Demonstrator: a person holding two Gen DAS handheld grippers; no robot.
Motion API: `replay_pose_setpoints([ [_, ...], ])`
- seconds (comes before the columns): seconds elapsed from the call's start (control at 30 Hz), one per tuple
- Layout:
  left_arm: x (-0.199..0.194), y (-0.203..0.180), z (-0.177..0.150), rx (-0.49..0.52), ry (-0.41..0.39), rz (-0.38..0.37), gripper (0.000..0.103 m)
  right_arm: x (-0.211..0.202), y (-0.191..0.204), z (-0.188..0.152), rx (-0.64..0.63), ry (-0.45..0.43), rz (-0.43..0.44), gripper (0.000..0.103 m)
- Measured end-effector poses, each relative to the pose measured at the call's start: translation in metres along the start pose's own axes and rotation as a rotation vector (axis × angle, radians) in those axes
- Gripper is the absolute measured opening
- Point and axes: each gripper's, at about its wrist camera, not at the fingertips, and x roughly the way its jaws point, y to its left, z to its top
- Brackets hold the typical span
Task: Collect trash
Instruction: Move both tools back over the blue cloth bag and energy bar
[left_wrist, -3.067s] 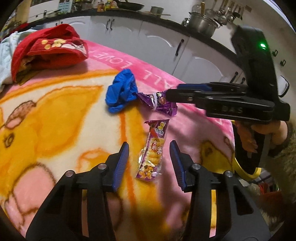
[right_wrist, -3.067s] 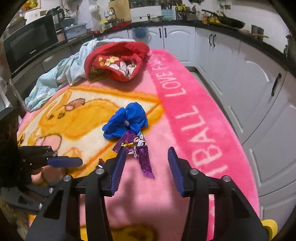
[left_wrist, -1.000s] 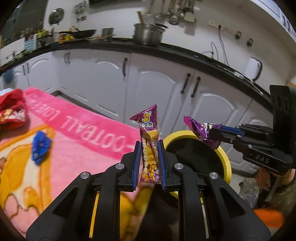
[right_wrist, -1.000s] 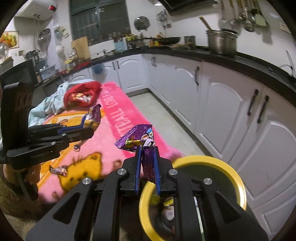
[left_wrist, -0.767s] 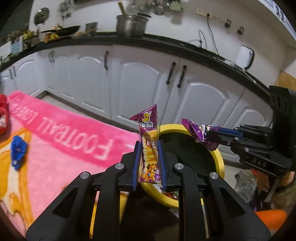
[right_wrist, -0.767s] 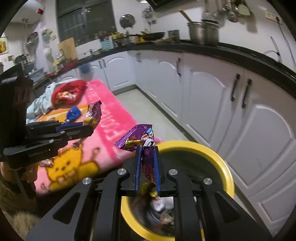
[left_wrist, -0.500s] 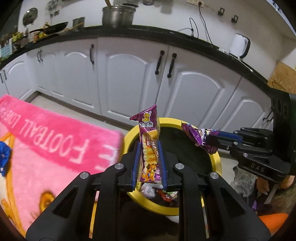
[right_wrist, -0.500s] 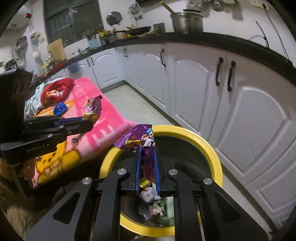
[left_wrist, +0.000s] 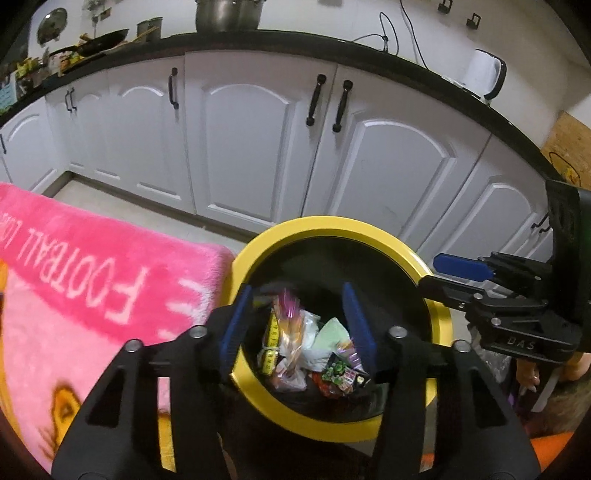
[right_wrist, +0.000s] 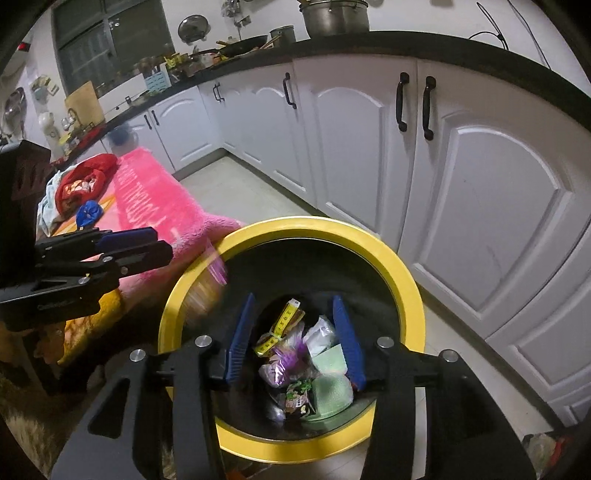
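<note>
A: Both grippers over the bin. Yellow rim, black inside, on the floor in front of the white cabinets.

B: Left gripper?

A: Jaws parting, about half spread, nothing pinched. A blurred purple-and-yellow wrapper is loose between the blue pads, over the bin mouth, touching neither.

B: Right gripper?

A: Jaws also opening, moderately apart, pads bare. Below them a purple wrapper lies on the trash heap in the bin, beside a pale green packet and a yellow tape strip.

B: Anything else in the right view?

A: A pink-yellow smear at the bin's near-left rim, under the left gripper's tips. Too blurred to name for sure.

B: Surroundings?

A: Pink blanket with white lettering, left of the bin, its corner touching the rim. Farther along it a crumpled blue piece, then a red cloth bundle. Big steel pot on the dark counter beyond.
</note>
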Motion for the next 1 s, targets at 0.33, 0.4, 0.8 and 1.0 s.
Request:
replay_pose_setpoints([
  [0.33, -0.050, 0.039, 0.002, -0.070, -0.104, 0.092, 0.091, -0.018, 0.039, 0.018, -0.077, -0.067, 0.029, 0.058],
  [0.4, -0.062, 0.049, 0.003, -0.088, -0.124, 0.111, 0.092, -0.021, 0.053, 0.023, -0.096, -0.081, 0.050, 0.060],
  [0.8, -0.132, 0.123, -0.016, -0.193, -0.207, 0.244, 0.092, -0.023, 0.151, 0.040, -0.266, -0.085, 0.204, 0.064],
  [1.0, -0.157, 0.163, -0.033, -0.244, -0.223, 0.304, 0.092, -0.014, 0.206, 0.039, -0.368, -0.064, 0.287, 0.064],
])
